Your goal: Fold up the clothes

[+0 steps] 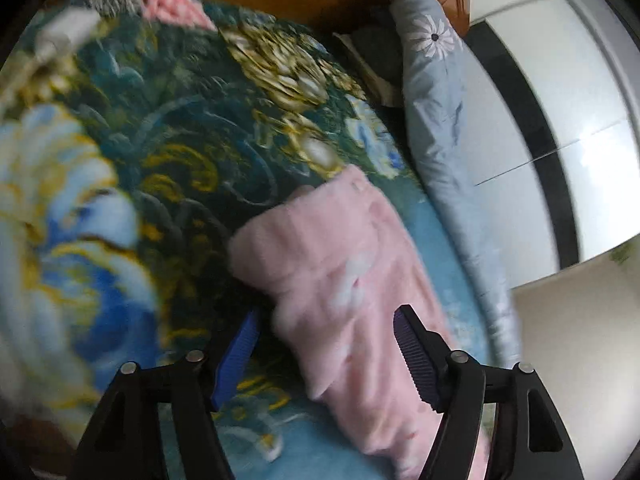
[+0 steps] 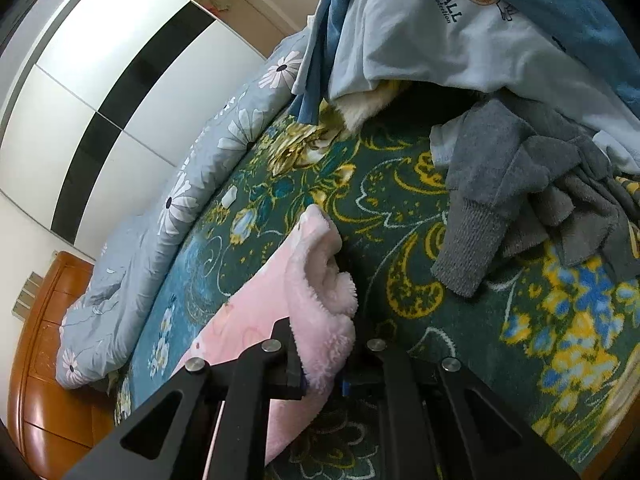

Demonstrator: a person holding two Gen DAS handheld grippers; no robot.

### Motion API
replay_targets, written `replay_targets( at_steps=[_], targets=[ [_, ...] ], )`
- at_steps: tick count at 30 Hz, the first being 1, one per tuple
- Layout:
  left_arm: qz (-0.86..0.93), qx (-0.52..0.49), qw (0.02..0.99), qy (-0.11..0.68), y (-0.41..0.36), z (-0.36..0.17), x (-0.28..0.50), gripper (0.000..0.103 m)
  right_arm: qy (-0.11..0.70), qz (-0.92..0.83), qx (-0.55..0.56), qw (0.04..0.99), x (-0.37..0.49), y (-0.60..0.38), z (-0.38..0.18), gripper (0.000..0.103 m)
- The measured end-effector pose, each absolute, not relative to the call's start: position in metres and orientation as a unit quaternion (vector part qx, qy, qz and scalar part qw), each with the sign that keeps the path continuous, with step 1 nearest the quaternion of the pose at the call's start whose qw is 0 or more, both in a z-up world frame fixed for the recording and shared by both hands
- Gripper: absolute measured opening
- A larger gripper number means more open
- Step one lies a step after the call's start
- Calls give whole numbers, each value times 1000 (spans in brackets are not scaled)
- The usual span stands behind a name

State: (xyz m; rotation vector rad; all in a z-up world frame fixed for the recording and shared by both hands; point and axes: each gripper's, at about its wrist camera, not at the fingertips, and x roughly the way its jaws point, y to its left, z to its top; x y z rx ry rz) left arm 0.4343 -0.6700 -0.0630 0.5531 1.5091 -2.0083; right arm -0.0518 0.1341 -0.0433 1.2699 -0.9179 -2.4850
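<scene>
The pink fleece garment (image 2: 312,280) lies partly folded near the bed's left edge, pinched by the right gripper (image 2: 320,384), the left gripper (image 1: 324,356) wide and empty above it, while the far pile of clothes (image 2: 500,92) waits unfolded.

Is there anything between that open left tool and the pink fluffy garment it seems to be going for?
Nothing visible. The left tool is open with the pink garment lying directly between and ahead of its fingers on the floral blanket.

blur: left-wrist view smeared, floral blanket (image 1: 168,140) indistinct | hidden: right tool (image 2: 320,376) pads buried in pink fleece garment (image 2: 316,280) | cut off: blue clothes pile (image 2: 500,8) at far edge
</scene>
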Motion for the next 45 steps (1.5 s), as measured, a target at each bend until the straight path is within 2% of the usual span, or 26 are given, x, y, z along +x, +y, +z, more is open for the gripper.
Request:
replay_targets(
  at_steps=[10,11,12,13,16,21,24,26,28,33,40,43,45],
  targets=[
    [-719,163,260,624,-718,-87,415,75,-311,-836,442,97,-46,134,-48,12],
    [-725,169,265,613,-720,-83,410,70,-310,-836,442,97,-46,134,-47,12],
    [-732,176,271,600,-721,-77,406,60,-310,-836,442,96,-45,134,-47,12],
    [-743,186,276,581,-723,-71,400,35,-310,-836,442,96,-45,134,-46,12],
    [-791,201,264,514,-718,-36,380,28,-310,-836,442,98,-45,133,-45,12],
    [-870,131,198,431,-695,25,389,28,-303,-841,436,109,-43,133,-40,12],
    [-851,169,251,428,-698,-5,401,28,-296,-843,436,108,-40,135,-42,12],
    [-805,230,290,463,-715,-53,403,28,-301,-838,444,104,-41,138,-50,12],
    [-778,249,298,494,-724,-83,407,28,-316,-827,454,100,-43,141,-59,12],
    [-770,243,291,514,-731,-91,412,29,-310,-829,455,99,-43,140,-57,12],
    [-775,249,293,501,-722,-63,422,44,-290,-840,449,94,-38,130,-39,12],
    [-776,247,351,462,-719,-46,429,54,-267,-853,436,101,-35,121,-19,12],
    [-764,237,407,441,-722,-35,438,55,-243,-866,425,105,-32,110,-1,12]
  ],
)
